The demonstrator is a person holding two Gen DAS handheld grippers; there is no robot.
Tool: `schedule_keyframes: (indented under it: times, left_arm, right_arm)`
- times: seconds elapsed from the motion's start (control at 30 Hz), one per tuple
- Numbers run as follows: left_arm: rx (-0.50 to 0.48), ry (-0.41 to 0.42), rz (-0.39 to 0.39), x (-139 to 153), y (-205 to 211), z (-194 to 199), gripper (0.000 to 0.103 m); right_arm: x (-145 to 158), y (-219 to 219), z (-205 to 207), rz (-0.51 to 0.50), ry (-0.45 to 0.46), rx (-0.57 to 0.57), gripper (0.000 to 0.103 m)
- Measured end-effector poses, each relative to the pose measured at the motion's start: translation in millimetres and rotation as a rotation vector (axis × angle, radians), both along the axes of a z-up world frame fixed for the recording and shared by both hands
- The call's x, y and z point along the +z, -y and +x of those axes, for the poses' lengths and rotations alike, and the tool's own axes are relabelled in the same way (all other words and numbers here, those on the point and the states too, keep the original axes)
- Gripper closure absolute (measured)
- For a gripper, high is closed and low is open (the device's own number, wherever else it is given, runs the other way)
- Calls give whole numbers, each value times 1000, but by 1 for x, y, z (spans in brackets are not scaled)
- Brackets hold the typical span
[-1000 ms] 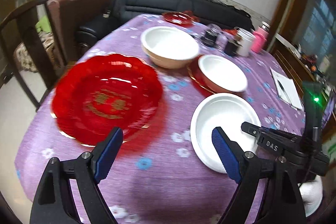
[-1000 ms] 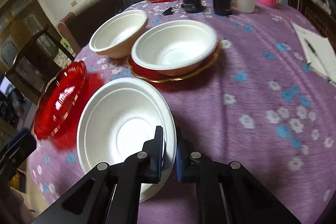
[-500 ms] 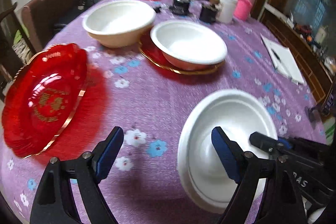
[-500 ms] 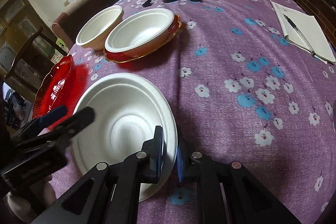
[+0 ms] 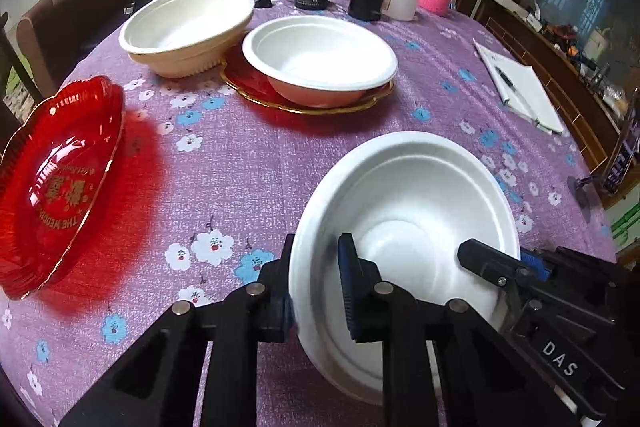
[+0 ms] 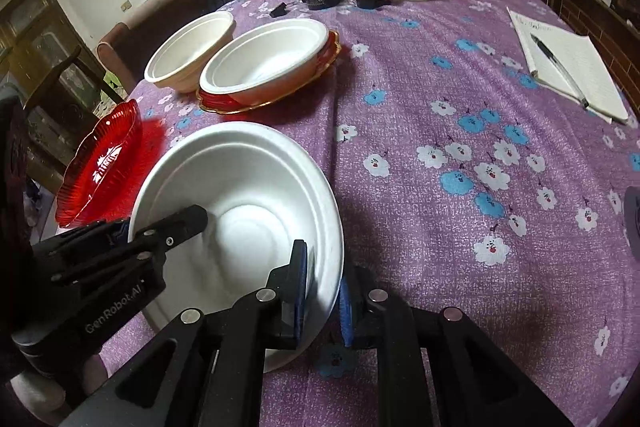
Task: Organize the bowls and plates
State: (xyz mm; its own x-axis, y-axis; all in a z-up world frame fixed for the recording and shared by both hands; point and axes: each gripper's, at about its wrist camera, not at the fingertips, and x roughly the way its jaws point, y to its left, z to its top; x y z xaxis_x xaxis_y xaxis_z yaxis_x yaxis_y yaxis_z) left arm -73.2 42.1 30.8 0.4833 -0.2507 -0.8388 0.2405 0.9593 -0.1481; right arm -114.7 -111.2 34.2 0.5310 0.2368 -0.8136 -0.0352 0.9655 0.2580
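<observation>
White bowl (image 5: 404, 227) sits low and centre-right in your left wrist view, tipped on the worktop (image 5: 248, 163), and both of your grippers have it by the rim. Your left gripper (image 5: 316, 283) has just been closing its jaws, and they now pinch the near-left rim, one pad inside the bowl and one outside. In the right wrist view the same bowl fills the lower left, and your right gripper (image 6: 322, 291) holds the near-right rim in narrow jaws, wall between the pads. The two grips stand on opposite sides of the rim, so the bowl lies between your hands and straight ahead of both.

Farther up the left wrist frame, a second white bowl (image 5: 320, 59) rests on a red gold-edged plate (image 5: 248, 87) at upper centre, and a cream bowl (image 5: 188, 27) stands just beside it at upper left. That puts any stacking spot up-frame from both jaws, roughly equally near to each hand, slightly left of the held bowl. A loose red plate (image 5: 60, 183) lies at the left edge, nearer your left hand. Judging by this, the coming move carries the bowl away from you; keep both hands level so the thin rim does not twist.
</observation>
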Motion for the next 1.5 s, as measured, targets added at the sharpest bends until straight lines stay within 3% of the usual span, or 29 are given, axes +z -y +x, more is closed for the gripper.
schedule_keyframes:
  times: [0.33,0.73,1.13,1.27,1.5]
  left_arm:
    - [49,98,-65,47,-36,-17,85]
    - [201,184,-99,72,-119,-22,85]
    - [408,208,-47,70,-210,8,84]
    - [447,167,-46,54,-232,25,83]
    - [443,99,-31,25,-239,45,83]
  right_arm:
    - [34,-26,-2,42,85,42,88]
    - [62,-105,18,33,147,159,88]
    - [78,-207,66,35,157,288,87]
    - [66,-236,84,-8,127,308,87]
    - [34,-244,109,-25,56,286,87]
